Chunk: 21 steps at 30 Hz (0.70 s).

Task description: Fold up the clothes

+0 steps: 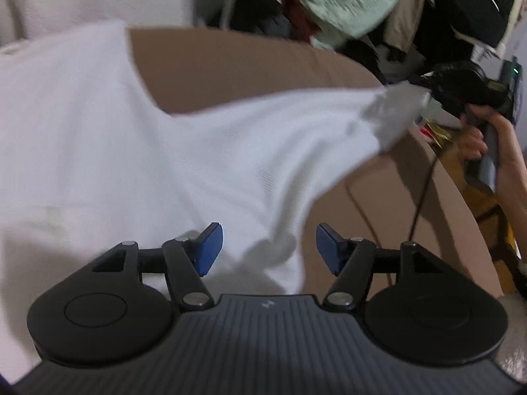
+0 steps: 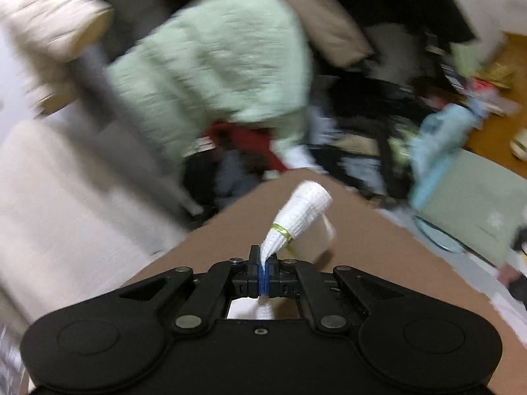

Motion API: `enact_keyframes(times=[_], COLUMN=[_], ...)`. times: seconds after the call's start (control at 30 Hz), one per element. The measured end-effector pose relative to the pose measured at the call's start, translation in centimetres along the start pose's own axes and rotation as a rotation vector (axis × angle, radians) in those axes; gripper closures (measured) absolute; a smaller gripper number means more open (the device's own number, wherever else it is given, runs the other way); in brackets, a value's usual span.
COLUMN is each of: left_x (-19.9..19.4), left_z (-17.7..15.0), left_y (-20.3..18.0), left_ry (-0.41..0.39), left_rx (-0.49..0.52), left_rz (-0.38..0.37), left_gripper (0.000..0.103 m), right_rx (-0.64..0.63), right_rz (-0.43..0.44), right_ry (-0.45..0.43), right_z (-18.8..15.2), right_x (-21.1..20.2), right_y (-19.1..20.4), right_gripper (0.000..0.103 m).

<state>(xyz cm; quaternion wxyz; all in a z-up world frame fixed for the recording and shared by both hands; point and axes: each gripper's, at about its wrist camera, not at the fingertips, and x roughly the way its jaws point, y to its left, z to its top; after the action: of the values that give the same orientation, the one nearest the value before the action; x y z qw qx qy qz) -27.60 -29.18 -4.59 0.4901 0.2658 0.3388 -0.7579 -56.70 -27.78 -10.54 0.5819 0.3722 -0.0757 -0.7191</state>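
Observation:
A white knit garment (image 1: pixel 98 138) lies spread on a brown cardboard surface (image 1: pixel 230 65). My left gripper (image 1: pixel 268 250) is open just above the garment's near edge, its blue pads (image 1: pixel 209 250) apart with cloth between them. My right gripper (image 2: pixel 266 278) is shut on a white sleeve end (image 2: pixel 303 210) with a yellow band around it. In the left wrist view the right gripper (image 1: pixel 428 93) holds that sleeve lifted and stretched out to the right, above the cardboard.
A pale green fleece garment (image 2: pixel 224 59) hangs over a pile of dark and red clothes (image 2: pixel 250 144) beyond the cardboard's far edge. A beige cushion (image 2: pixel 49 16) lies at left. A green mat (image 2: pixel 471 204) and wooden floor (image 2: pixel 500 121) are at right.

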Motion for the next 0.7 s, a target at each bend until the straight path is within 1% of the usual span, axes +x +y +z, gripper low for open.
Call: enact_keyframes(times=[0.07,0.17,0.2,0.27,0.33,0.37,0.4,0.43,0.53,0.63,0.67,0.7], left_x=[-1.3,-3.5,-4.2,-5.6,-7.0,-7.8,-8.6,-9.3,-11.6,-12.3,-12.4,-12.3], left_z=[-0.3,-0.9,-1.1,-1.2,-1.1,-1.0,-1.0,-0.9,-1.3,-2.3,-2.8,-3.5], left_y=[1.2,3.2,4.1,6.7,9.7,11.1,12.4,13.6,15.7,17.5,18.2,19.3], left_ry=[-0.009,-0.022,-0.027,-0.040,-0.053,-0.051,-0.043,-0.037,-0.064,-0.103,-0.115,-0.123], left_rx=[0.023,0.073,0.074,0.045,-0.007,-0.036,-0.060,-0.071,-0.013,-0.014,-0.037,-0.084], left_rz=[0.059,0.167,0.193,0.236,0.275,0.292,0.309,0.329,0.397,0.445,0.454,0.456], left_gripper=[0.041,0.040,0.040,0.040,0.039,0.036,0.035,0.035,0.034,0.026,0.022,0.021], right_rx=[-0.109,-0.188,-0.212,-0.262,-0.311,-0.298,-0.293,-0.325,-0.446,-0.474,-0.475,-0.475], right_rz=[0.029,0.085,0.104,0.141,0.179,0.228,0.285,0.332,0.453,0.559,0.576,0.588], right_ry=[0.013,-0.002,-0.008,-0.019,-0.031,-0.028,-0.020,-0.007,0.028,0.101,0.120,0.143], right_z=[-0.8,-1.9,-2.3,-3.0,-3.7,-4.4,-5.3,-6.6,-10.9,-14.2,-15.1,-16.2], right_x=[-0.7,-2.7,-3.3,-4.7,-6.0,-6.6,-7.2,-7.9,-10.4,-11.5,-11.6,-11.5], right_y=[2.9,7.2,8.6,11.5,14.4,15.7,17.1,18.6,22.9,25.6,26.3,27.0], right_gripper=[0.099,0.099,0.099,0.099,0.099,0.099,0.099,0.099,0.099,0.099,0.099,0.099])
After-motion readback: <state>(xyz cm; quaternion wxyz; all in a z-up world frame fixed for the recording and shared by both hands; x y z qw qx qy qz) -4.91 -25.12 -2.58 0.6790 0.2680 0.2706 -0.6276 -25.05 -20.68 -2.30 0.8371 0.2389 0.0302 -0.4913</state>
